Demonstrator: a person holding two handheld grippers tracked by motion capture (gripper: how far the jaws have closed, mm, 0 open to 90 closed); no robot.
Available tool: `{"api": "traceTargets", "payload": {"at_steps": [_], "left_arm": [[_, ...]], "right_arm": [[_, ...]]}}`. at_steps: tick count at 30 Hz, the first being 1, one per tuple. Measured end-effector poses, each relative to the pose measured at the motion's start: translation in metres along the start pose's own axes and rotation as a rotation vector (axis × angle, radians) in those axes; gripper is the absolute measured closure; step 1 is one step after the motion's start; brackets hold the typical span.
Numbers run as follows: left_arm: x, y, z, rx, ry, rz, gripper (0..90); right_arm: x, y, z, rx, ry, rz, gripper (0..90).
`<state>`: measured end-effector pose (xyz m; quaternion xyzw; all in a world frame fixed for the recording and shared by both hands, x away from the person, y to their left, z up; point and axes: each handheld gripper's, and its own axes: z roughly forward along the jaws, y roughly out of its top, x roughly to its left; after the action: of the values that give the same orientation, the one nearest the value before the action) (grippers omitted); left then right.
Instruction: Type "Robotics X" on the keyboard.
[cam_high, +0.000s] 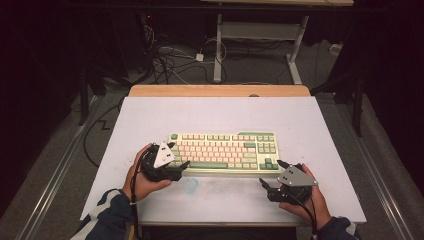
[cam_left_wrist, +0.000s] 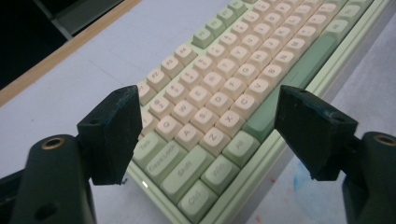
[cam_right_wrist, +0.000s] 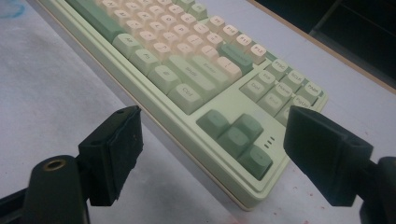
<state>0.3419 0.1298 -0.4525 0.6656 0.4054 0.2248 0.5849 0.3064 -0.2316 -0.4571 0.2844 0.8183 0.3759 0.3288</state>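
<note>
The jaws of the left gripper (cam_left_wrist: 208, 135) are being held wide apart, with nothing clamped between them. In the left gripper view they are framing the near left corner of the keyboard (cam_left_wrist: 243, 88), where the pale green modifier keys and the cream letter keys are being shown between the two black pads. Whether the pads are touching the keycaps cannot be told; they are seeming to hover just above them. The jaws of the right gripper (cam_right_wrist: 229, 158) are likewise being kept apart and are gripping nothing. In the right gripper view they are being pointed at the keyboard's near right corner, where the dark green arrow keys (cam_right_wrist: 236, 135) are lying between the pads, a little beyond them.

In the high view, the left gripper (cam_high: 177, 167) is being held by the left hand (cam_high: 142, 175) at the keyboard's left end, its tips over the corner keys. The right gripper (cam_high: 270, 177) is being held by the right hand (cam_high: 300, 197) just beside the front right corner, apart from the case. The keyboard (cam_high: 225, 150) is lying flat near the middle of the white tabletop (cam_high: 150, 120), its long side facing the person. A faint blue smudge (cam_high: 191, 185) is being seen on the tabletop just in front of it.
</note>
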Motion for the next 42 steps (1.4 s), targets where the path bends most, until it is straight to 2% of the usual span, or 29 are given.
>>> {"api": "traceTargets", "payload": {"at_steps": [4, 10, 14, 22, 26, 29, 32, 37, 40, 42], "left_arm": [[0.008, -0.007, -0.007, 0.011, 0.038, 0.030, 20.7], [0.016, -0.014, -0.015, 0.012, 0.059, 0.028, 20.7], [0.021, -0.020, -0.020, 0.028, 0.093, 0.033, 20.5], [0.026, -0.029, -0.033, 0.058, 0.112, 0.019, 19.8], [0.025, -0.031, -0.036, 0.068, 0.112, 0.023, 19.8], [0.025, -0.031, -0.034, 0.066, 0.110, 0.014, 19.4], [0.025, -0.032, -0.033, 0.072, 0.108, 0.016, 19.4], [0.025, -0.032, -0.032, 0.077, 0.110, 0.019, 19.4], [0.025, -0.032, -0.032, 0.075, 0.112, 0.017, 19.4], [0.026, -0.032, -0.032, 0.078, 0.114, 0.015, 19.1]], "right_arm": [[0.000, 0.000, 0.001, 0.004, 0.001, -0.002, 20.9], [-0.001, 0.000, 0.002, 0.006, 0.000, 0.002, 20.9], [-0.003, 0.002, 0.003, -0.004, -0.005, 0.011, 20.9], [-0.008, 0.009, 0.009, -0.013, 0.001, 0.015, 22.4], [-0.011, 0.013, 0.011, -0.004, 0.037, 0.010, 40.2], [-0.013, 0.016, 0.013, -0.002, 0.074, 0.024, 49.1], [-0.015, 0.021, 0.013, -0.016, 0.110, 0.040, 62.8], [-0.018, 0.034, 0.022, 0.011, 0.138, 0.032, 84.7], [-0.017, 0.042, 0.032, 0.026, 0.170, 0.021, 90.0], [-0.016, 0.048, 0.041, 0.046, 0.193, 0.009, 90.0]]}}
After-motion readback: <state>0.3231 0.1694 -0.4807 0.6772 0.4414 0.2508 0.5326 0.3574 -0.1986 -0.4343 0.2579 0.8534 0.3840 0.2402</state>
